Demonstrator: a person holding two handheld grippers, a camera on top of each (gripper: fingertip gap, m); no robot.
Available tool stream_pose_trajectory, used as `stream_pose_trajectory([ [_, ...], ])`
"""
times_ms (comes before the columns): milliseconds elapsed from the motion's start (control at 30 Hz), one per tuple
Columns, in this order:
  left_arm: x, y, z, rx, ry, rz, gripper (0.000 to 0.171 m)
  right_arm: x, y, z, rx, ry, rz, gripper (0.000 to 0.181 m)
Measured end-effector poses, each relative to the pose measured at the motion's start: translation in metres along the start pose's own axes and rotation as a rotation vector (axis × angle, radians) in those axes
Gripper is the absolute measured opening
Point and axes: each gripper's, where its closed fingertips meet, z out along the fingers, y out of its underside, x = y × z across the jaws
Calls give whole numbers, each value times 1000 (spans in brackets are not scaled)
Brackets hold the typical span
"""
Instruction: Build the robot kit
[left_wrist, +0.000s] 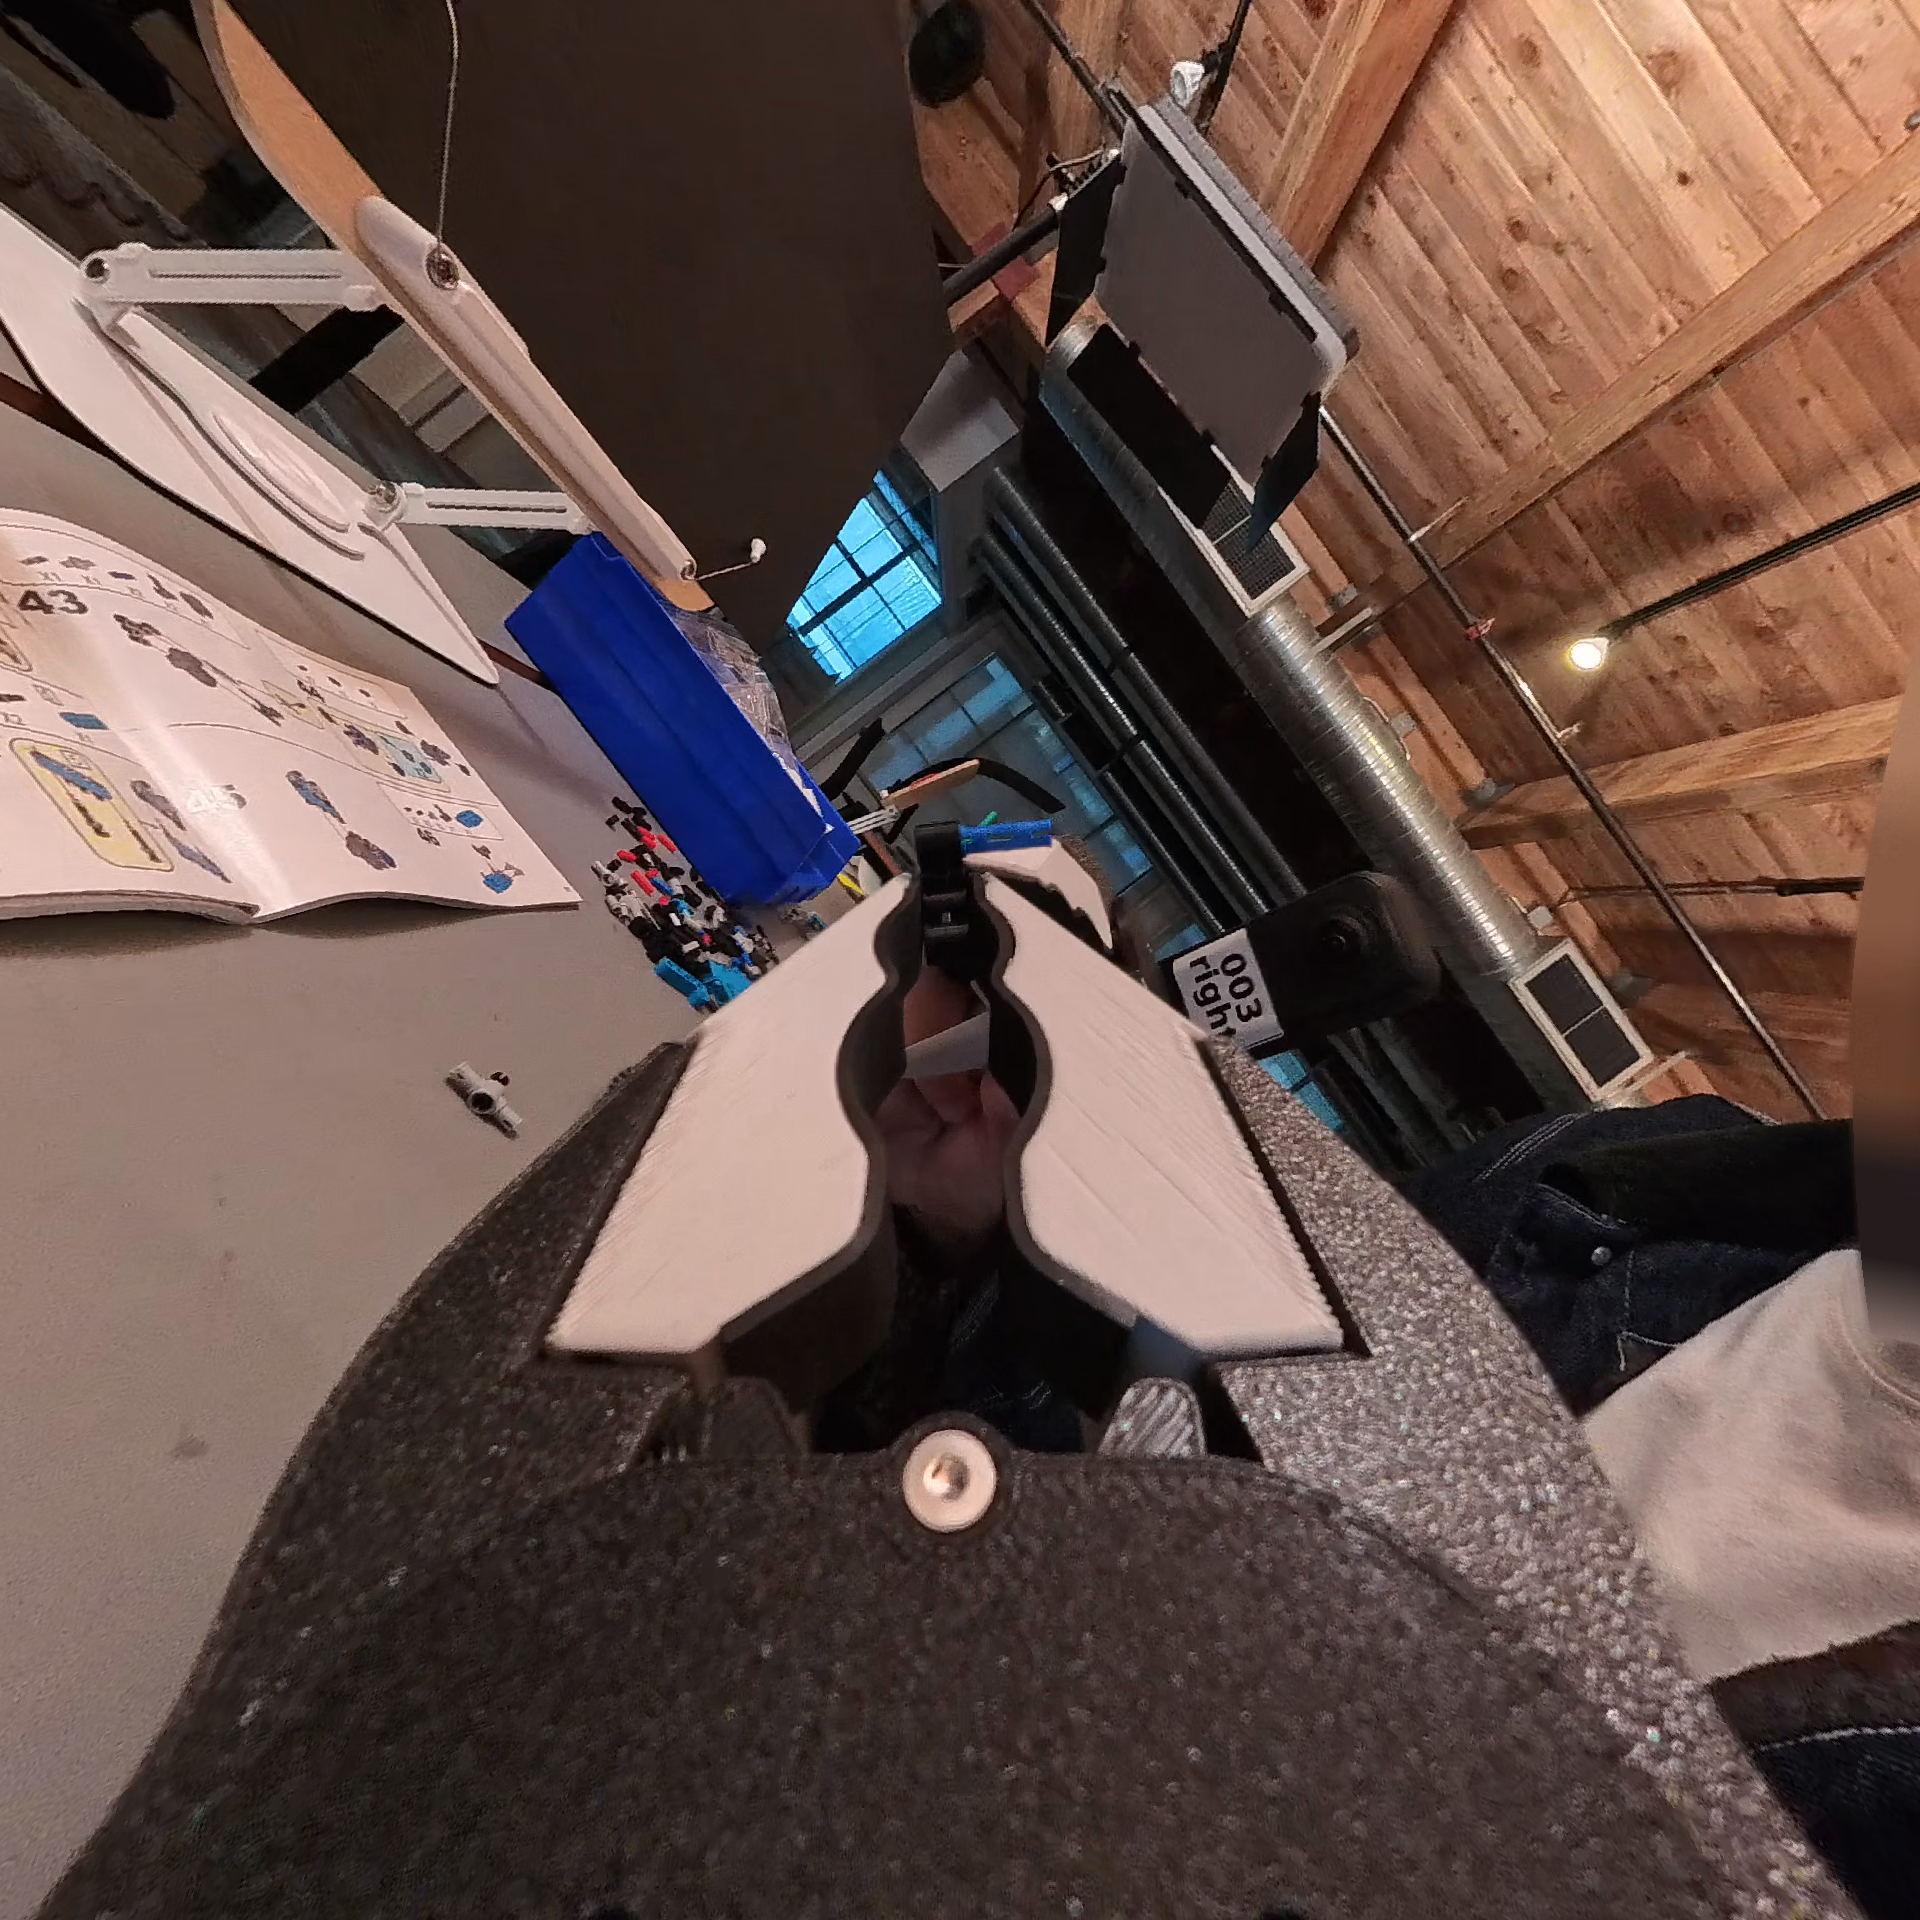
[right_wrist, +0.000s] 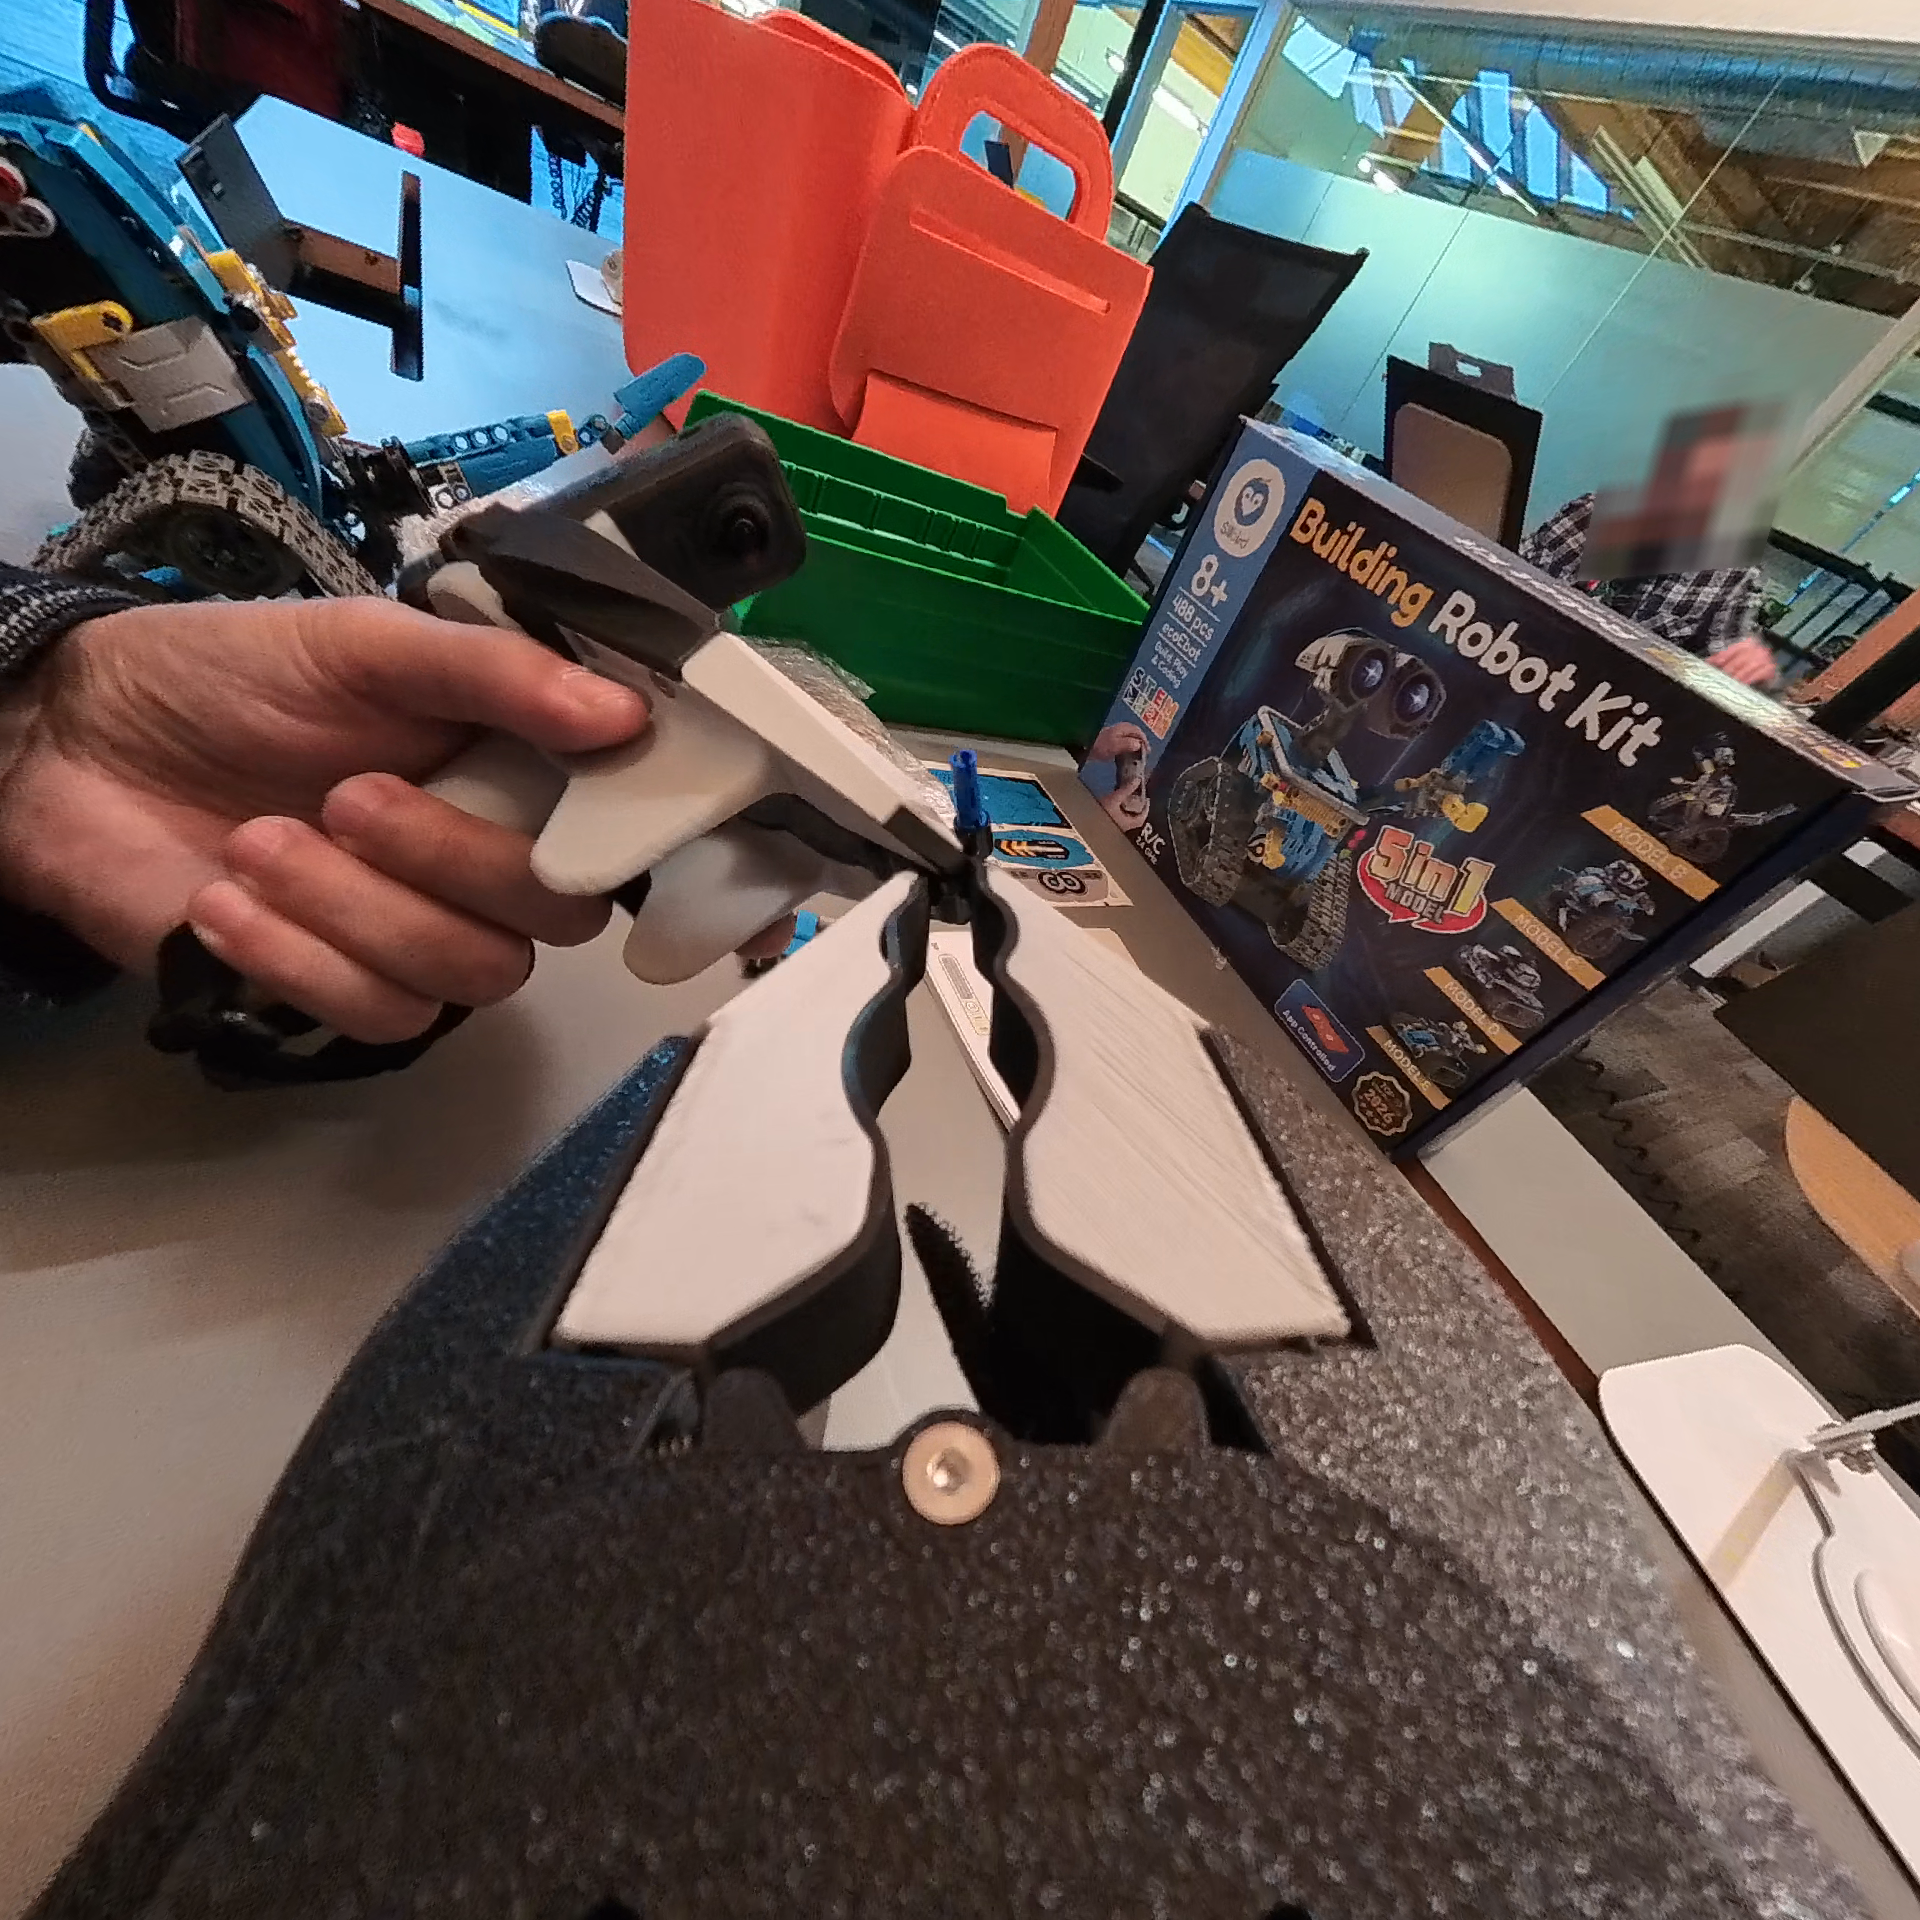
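My left gripper (left_wrist: 943, 899) is shut on a small black connector piece (left_wrist: 940, 862), held in the air above the grey table (left_wrist: 260, 1195). A blue pin (left_wrist: 1006, 831) sticks out of the piece's top. My right gripper (right_wrist: 951, 896) meets it tip to tip, with its jaws closed on the same black piece (right_wrist: 954, 902). In the right wrist view a hand (right_wrist: 260, 779) holds the left gripper (right_wrist: 930, 836), and the blue pin (right_wrist: 966, 779) stands upright above the tips. The right gripper's fingers (left_wrist: 1049, 868) show behind the piece in the left wrist view.
An open instruction booklet (left_wrist: 208, 748), a blue bin (left_wrist: 675, 717), a pile of loose small parts (left_wrist: 675, 914) and a grey connector (left_wrist: 483, 1096) lie on the table. A kit box (right_wrist: 1455, 790), green bin (right_wrist: 935, 582), orange felt bag (right_wrist: 883, 260) and tracked model (right_wrist: 187, 416) stand behind. Only a small space, under 4 cm, lies between the two pairs of fingers.
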Motion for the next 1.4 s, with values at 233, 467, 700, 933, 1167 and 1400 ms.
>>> stream_pose_trajectory([
  [233, 1, -4, 0, 30, 10, -23, 10, 8, -1, -1, 11, 68, -4, 7],
  [467, 0, -6, 1, 55, -11, 6, 8, 6, -1, 0, 15, 61, 2, 8],
  [700, 2, -9, 1, 86, 7, -8, 9, 4, -4, 0, 27, 57, -8, 7],
  [933, 2, -9, 1, 76, -14, 37, 8, 4, -5, 1, 24, 71, -3, 7],
  [1167, 6, -13, 2, 113, -42, 104, 8, 6, -7, 1, 34, 99, 7, 8],
  [1400, 4, -14, 1, 117, -44, 81, 7, 4, -6, 2, 27, 91, 0, 7],
])
